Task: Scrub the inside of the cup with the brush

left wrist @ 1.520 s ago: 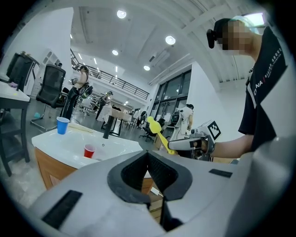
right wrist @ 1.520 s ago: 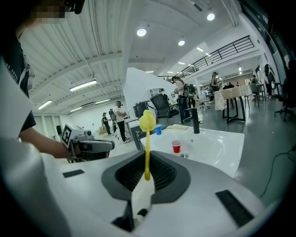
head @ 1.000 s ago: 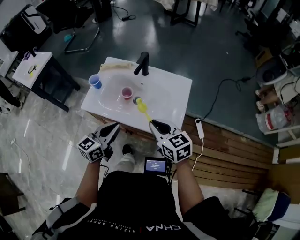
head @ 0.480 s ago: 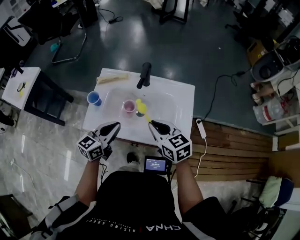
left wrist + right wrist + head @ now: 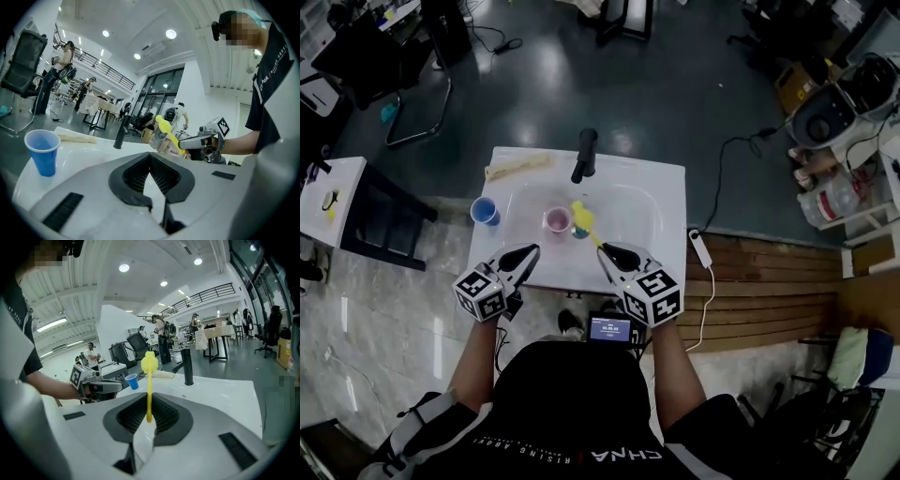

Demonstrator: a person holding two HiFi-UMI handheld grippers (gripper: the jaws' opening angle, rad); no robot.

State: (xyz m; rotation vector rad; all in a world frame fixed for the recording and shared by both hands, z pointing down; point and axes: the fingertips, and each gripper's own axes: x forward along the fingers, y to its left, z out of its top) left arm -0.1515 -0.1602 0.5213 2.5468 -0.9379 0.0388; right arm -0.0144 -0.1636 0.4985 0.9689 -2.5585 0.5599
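Note:
A pink cup (image 5: 557,220) stands upright in the basin of the white sink (image 5: 656,234). My right gripper (image 5: 607,253) is shut on the handle of a yellow brush (image 5: 584,222), whose head hangs just right of the cup, outside it. In the right gripper view the brush (image 5: 149,380) sticks straight out from the right gripper (image 5: 149,401). My left gripper (image 5: 525,256) hovers over the sink's front left, shut and holding nothing. The left gripper (image 5: 150,156) looks across at the brush (image 5: 167,130). The pink cup is hidden in both gripper views.
A blue cup (image 5: 485,211) stands on the sink's left rim, also seen as blue cup (image 5: 42,151) and blue cup (image 5: 132,380). A black faucet (image 5: 584,154) rises at the back, with a pale cloth (image 5: 517,167) beside it. A dark table (image 5: 380,220) stands left.
The view has shifted so the sink sits lower and nearer. Both grippers now reach over its front edge, and the brush head has come next to the pink cup.

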